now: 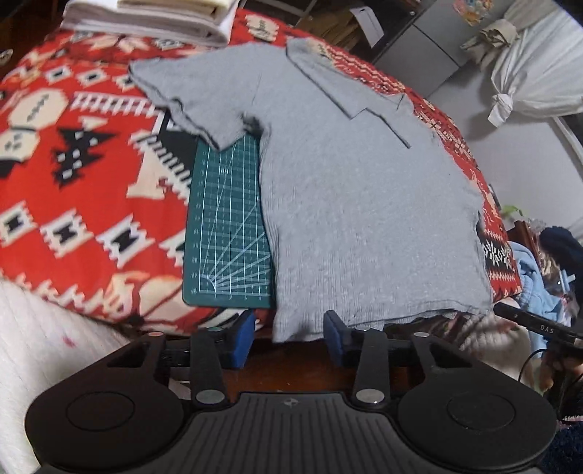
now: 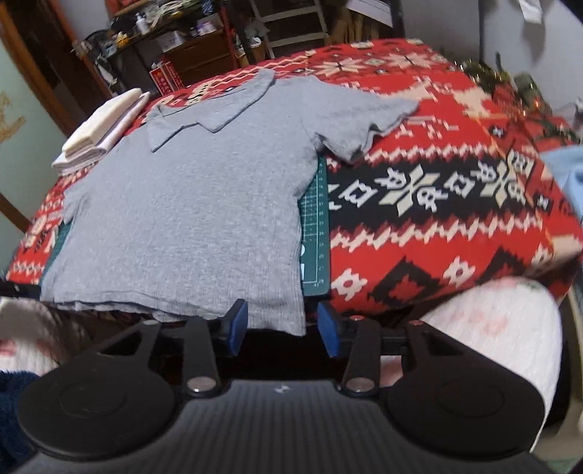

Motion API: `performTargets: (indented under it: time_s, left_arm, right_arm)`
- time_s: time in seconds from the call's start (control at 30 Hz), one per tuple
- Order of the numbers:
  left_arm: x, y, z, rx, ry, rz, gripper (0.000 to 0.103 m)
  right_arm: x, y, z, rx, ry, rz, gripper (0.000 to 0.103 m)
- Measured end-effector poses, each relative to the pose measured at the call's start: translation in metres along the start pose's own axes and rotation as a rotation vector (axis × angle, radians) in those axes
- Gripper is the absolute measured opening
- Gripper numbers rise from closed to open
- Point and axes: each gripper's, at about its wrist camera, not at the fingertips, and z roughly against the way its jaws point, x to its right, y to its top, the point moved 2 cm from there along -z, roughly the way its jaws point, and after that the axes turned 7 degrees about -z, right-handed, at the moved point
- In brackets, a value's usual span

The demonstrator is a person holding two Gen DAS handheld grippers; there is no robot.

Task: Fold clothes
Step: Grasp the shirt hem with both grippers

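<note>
Left wrist view has the grey polo shirt (image 1: pixel 349 204) spread flat at the tabletop's near edge, each hem corner between the open, empty left tool (image 1: pixel 288 337) and right tool (image 2: pixel 282 333), seemingly untouched: a shallow pinch might take only the top layer, skewing the fold.

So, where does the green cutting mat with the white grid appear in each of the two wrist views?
Left wrist view: the green cutting mat shows left of centre, a wide strip beside the grey polo shirt's left edge.
Right wrist view: the mat shows as a narrow strip right of centre, along the shirt's right edge.
Shared landmark: the folded white cloths at the far end.
</note>
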Motion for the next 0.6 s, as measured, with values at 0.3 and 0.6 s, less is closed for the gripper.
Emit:
performTargets:
  time_s: [0.3,0.6]
  left_arm:
    - [-0.012,0.001,-0.011,-0.014,-0.054,0.065,0.038]
    - [-0.019,0.002,-0.01,-0.003,-0.127,0.111,0.004]
  right_arm:
    - [0.015,0.006,-0.017,-0.042,0.04,-0.069,0.041]
    - [0.013,0.008,-0.018,-0.057,0.106,-0.079,0.005]
